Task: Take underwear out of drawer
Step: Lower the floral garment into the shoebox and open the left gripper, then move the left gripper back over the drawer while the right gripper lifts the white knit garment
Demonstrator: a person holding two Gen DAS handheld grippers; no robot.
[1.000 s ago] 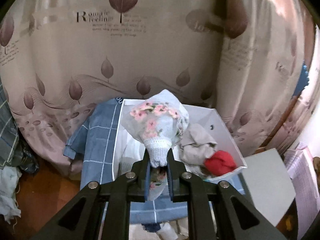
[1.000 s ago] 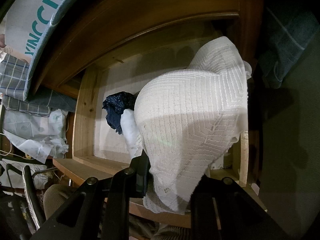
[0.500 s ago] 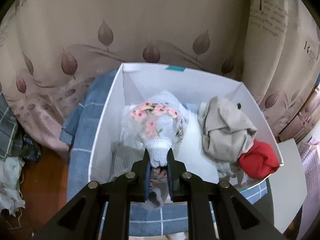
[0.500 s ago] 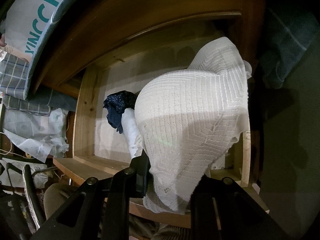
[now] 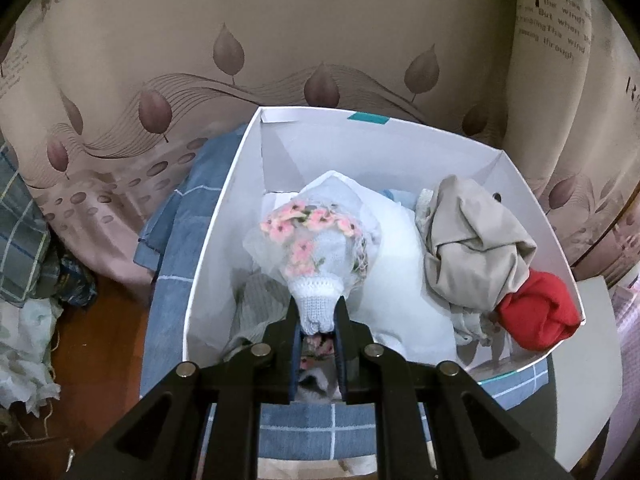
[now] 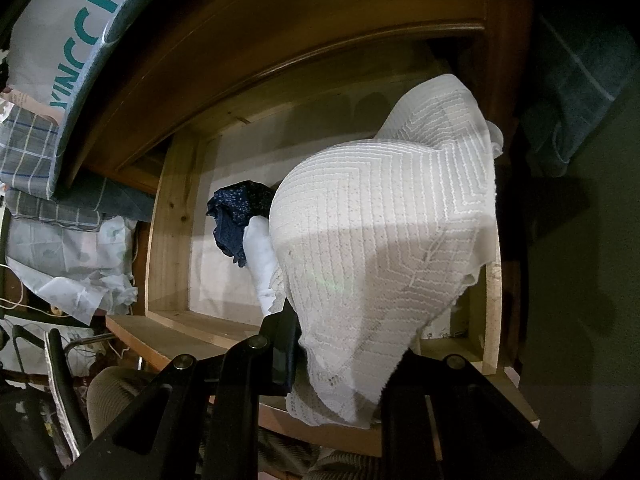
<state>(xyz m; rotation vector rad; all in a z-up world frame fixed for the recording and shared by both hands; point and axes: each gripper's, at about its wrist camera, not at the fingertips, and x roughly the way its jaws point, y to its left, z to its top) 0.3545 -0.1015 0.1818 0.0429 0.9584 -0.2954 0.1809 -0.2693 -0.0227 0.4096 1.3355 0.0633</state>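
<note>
My left gripper point(image 5: 318, 322) is shut on pale blue underwear with pink flowers point(image 5: 316, 252) and holds it over a white box point(image 5: 208, 256). In the box lie a beige garment point(image 5: 472, 252), a red one point(image 5: 540, 312) and white cloth point(image 5: 404, 280). My right gripper point(image 6: 340, 360) is shut on white knitted underwear point(image 6: 380, 240), which drapes over its fingers above the open wooden drawer point(image 6: 164, 240). A dark blue garment point(image 6: 236, 216) and a white one point(image 6: 260, 260) lie in the drawer.
The box sits on a blue checked cloth point(image 5: 188, 216) in front of a leaf-print curtain point(image 5: 240, 52). Wood floor point(image 5: 104, 320) and heaped cloth point(image 5: 24, 320) lie left. A packaged bundle point(image 6: 68, 60) rests above the drawer; clothes pile point(image 6: 60, 240) at its left.
My left gripper has moved forward and down with the flowered underwear, so the box is now closer and below it. The right gripper has barely moved.
</note>
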